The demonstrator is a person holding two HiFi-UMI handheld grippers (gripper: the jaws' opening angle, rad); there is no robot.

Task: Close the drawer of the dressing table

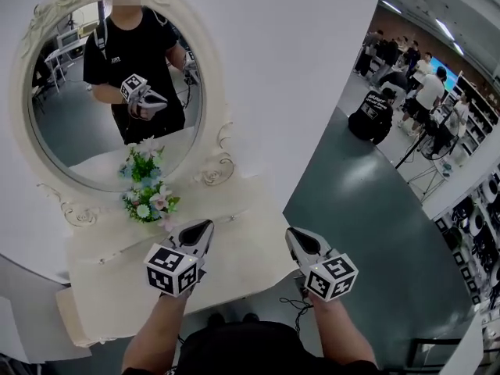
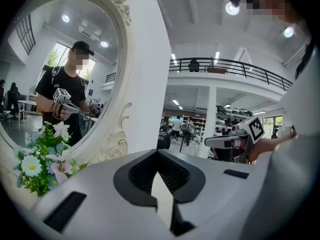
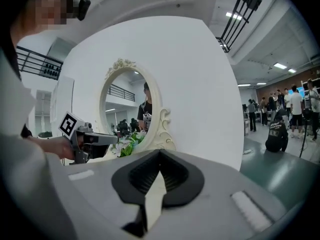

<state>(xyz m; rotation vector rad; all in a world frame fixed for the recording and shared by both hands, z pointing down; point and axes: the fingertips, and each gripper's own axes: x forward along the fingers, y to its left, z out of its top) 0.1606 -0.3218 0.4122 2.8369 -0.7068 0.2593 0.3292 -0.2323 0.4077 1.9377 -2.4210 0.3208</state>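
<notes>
Left tool (image 1: 203,226) and right tool (image 1: 294,233) are both pressed together, empty, near the worktop (image 1: 109,268). Flowers (image 1: 150,200) stand at ten o'clock from the left tool.

No legible text anywhere. White print on crouching person's black T-shirt (image 1: 380,104): too small to read.

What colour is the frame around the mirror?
The mirror frame is creamy white with carved swirls; the head view shows it best.

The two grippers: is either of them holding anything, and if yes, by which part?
Nothing is held. The left gripper and the right gripper both have their jaws shut with nothing between them.
</notes>
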